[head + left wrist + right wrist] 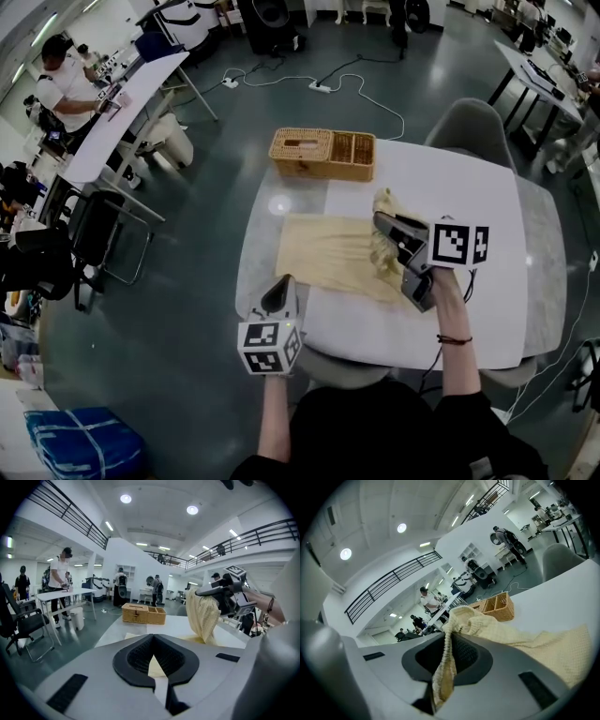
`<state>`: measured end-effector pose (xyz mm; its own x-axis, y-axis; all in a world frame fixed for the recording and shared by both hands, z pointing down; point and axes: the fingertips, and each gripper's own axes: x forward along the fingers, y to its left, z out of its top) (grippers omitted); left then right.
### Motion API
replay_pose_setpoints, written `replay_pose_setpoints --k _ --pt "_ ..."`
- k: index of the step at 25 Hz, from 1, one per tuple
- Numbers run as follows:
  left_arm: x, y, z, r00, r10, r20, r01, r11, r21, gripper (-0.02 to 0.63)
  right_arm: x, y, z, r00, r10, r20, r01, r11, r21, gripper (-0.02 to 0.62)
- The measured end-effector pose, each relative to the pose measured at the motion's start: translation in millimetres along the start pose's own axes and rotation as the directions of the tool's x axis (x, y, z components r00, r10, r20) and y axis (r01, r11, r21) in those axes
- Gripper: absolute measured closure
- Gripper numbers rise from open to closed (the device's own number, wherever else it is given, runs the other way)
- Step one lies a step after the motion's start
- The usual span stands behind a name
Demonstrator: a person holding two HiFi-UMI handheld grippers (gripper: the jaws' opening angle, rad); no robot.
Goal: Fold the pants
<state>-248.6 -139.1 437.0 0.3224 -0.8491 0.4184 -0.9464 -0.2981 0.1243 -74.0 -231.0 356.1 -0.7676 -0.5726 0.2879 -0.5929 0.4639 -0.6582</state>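
Note:
The pale yellow pants lie lengthwise across the white table. Their right end is bunched and lifted off the top. My right gripper is shut on that bunch. In the right gripper view the ribbed cloth runs out from between the jaws. The left gripper view shows that end hanging from the right gripper. My left gripper is at the pants' near left corner by the table's front edge. Its jaw tips meet, and whether they pinch cloth is unclear.
A wicker basket with compartments stands at the table's far edge, behind the pants. A grey chair is tucked in at the far right. A long white table with a seated person is off to the left, and cables cross the floor.

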Motion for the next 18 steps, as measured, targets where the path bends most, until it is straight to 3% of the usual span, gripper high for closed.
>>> replay_pose_setpoints --k 4,18 --pt "0 45 -6 1.0 -0.019 -0.011 0.019 1.0 0.0 0.598 44 16 -11 1.0 -0.023 -0.001 0.022 1.0 -0.01 0.551" --pt "8 98 -15 0.996 -0.079 -0.043 0.079 0.997 -0.003 0.598 118 26 -38 0.993 -0.09 -0.07 0.088 0.996 -0.033 0.551"
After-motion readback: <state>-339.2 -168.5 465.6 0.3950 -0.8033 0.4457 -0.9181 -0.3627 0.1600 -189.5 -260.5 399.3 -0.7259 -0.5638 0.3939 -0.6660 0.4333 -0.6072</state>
